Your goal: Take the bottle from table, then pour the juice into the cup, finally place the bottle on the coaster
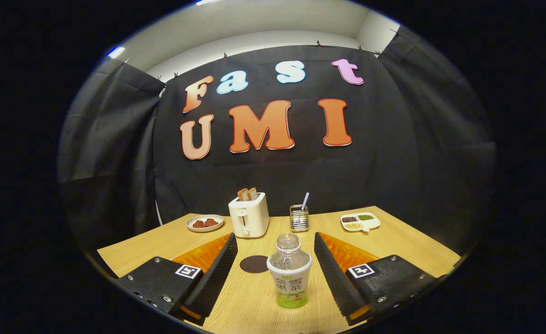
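Note:
A clear uncapped bottle with a white and green label stands upright on the wooden table, between my two fingers. My gripper is open, with a gap on each side of the bottle and neither finger touching it. A dark round coaster lies flat on the table just left of the bottle, inside the left finger. I cannot make out a cup here.
A white toaster with bread slices stands beyond the fingers. Left of it is a plate with red pieces. A metal holder with a straw stands behind the bottle. A divided dish of beans sits at the far right.

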Tool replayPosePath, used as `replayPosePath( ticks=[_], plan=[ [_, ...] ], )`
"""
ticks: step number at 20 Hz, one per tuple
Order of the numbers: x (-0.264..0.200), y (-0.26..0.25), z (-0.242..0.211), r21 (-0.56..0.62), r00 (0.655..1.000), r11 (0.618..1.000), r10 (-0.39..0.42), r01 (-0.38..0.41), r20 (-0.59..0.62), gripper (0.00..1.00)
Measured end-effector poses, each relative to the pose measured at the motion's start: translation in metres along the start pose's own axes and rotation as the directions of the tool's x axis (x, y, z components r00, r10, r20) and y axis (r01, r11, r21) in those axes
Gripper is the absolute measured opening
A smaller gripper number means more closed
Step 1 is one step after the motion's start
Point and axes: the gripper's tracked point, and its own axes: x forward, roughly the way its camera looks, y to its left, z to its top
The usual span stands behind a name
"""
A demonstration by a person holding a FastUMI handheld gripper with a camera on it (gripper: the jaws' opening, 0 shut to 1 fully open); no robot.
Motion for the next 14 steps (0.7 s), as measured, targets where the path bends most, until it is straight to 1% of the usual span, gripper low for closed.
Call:
replayPosePath(
  ticks=[5, 8, 10, 14],
  plan=[
    [0.021, -0.017, -0.041, 0.006, 0.997, 0.999, -0.044, 0.044, -0.056, 0.99],
    [0.026, -0.013, -0.065, 0.017, 0.993, 0.999, -0.034, 0.036, -0.114, 0.99],
    [0.029, -0.012, -0.074, 0.025, 0.99, 0.999, -0.028, 0.032, -0.139, 0.96],
    [0.035, -0.013, -0.093, 0.006, 0.983, 0.999, -0.047, 0.049, -0.18, 0.85]
  ],
)
